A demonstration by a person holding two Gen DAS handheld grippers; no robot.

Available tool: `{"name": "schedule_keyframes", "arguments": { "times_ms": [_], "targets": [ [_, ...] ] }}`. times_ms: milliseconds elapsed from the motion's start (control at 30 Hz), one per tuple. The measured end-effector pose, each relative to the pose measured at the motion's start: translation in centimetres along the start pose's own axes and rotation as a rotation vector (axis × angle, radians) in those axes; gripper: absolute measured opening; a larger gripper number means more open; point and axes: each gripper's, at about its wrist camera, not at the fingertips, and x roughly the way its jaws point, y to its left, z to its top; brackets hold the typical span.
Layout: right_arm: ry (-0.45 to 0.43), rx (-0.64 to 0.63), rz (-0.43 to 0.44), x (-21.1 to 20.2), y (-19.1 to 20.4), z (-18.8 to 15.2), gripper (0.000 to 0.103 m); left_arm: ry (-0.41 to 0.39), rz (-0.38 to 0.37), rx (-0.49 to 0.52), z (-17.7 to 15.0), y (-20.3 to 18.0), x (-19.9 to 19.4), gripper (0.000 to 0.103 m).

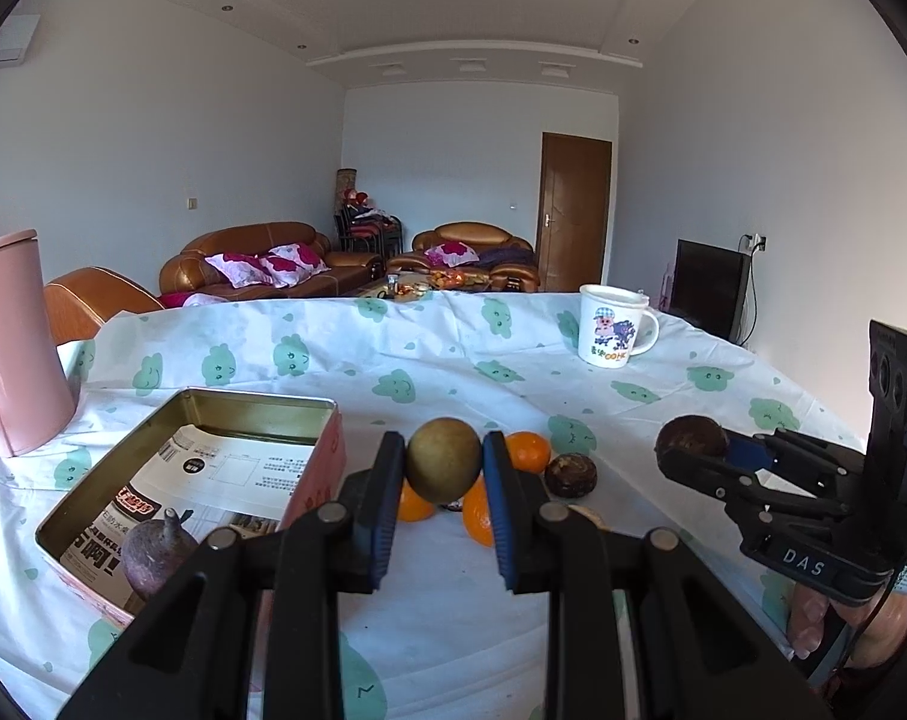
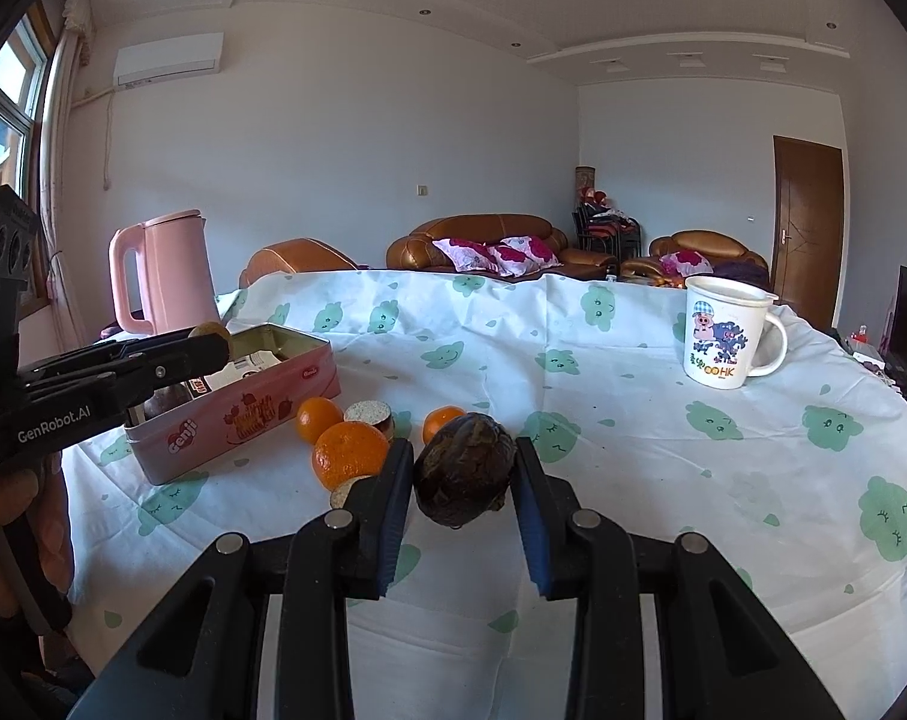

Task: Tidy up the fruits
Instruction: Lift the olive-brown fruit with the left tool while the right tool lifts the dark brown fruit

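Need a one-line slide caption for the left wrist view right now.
Left tool grips a round greenish-brown fruit above the oranges, beside the pink tin.

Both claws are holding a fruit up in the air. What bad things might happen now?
1. The round green fruit is pinched only at its sides by the left claw, so it may slip and roll.
2. The dark wrinkly fruit in the right claw could get squashed.
3. A dropped fruit might knock the oranges below off the table.

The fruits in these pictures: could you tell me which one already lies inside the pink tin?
The purple-brown fruit with a stalk, in the pink tin's near corner. The oranges lie on the tablecloth; each gripper holds another fruit.
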Motion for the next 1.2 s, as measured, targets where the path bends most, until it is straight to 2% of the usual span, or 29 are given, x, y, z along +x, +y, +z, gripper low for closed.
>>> {"name": "schedule_keyframes", "arguments": {
  "times_ms": [367,733,1200],
  "targets": [
    [-0.063,-0.004,-0.013,-1.1,0.1,-0.1,0.035,-0.040,0.014,0.031,0.0,-0.8,-0.7,0.028],
    [-0.055,0.003,-0.020,-1.1,0.3,0.9,0.035,-0.039,0.017,0.010,0.2,-0.2,-1.1,0.028],
    [-0.003,-0.067,0.091,1.4,5.2,5.8,0.035,-0.025,0.066,-0.045,0.6,3.6,-1.9,0.028]
  ]
}}
